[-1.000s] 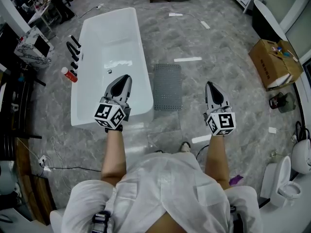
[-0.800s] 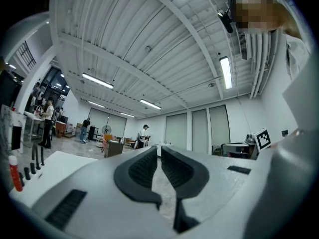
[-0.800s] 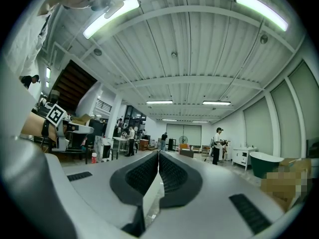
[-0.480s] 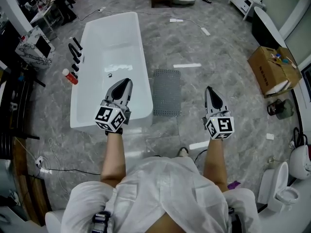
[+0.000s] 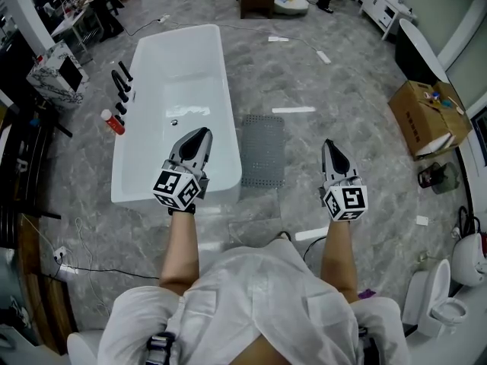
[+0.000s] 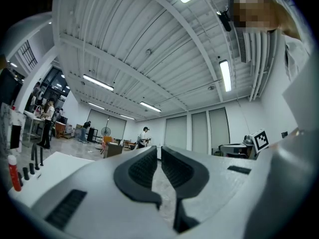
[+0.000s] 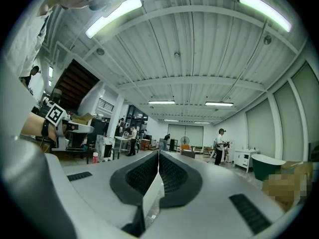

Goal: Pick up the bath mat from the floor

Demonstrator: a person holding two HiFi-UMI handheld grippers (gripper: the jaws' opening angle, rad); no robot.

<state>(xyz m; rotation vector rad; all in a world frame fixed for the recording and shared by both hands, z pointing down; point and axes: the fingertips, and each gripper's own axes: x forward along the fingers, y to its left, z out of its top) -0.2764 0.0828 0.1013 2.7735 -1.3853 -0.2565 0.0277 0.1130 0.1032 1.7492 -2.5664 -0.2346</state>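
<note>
Standing at the near end of the bathtub, grippers raised level, likely pre-approach. Left gripper: jaws together, empty. Right gripper: same. Bath mat lies flat on the floor just beside the bathtub's long side, untouched.

**Head view.** We show a loose white garment over the torso, its sleeves leaving the forearms uncovered, with a dark buckle-like fitting at its lower edge. Each hand carries a grey, tapered tool, the left gripper and the right gripper. Each tool ends rearward in a white cube printed with black square markers.

**Gripper views.** We note smooth grey fingers lined with black ribbed pads, and dark slotted insets on the shells.
</note>
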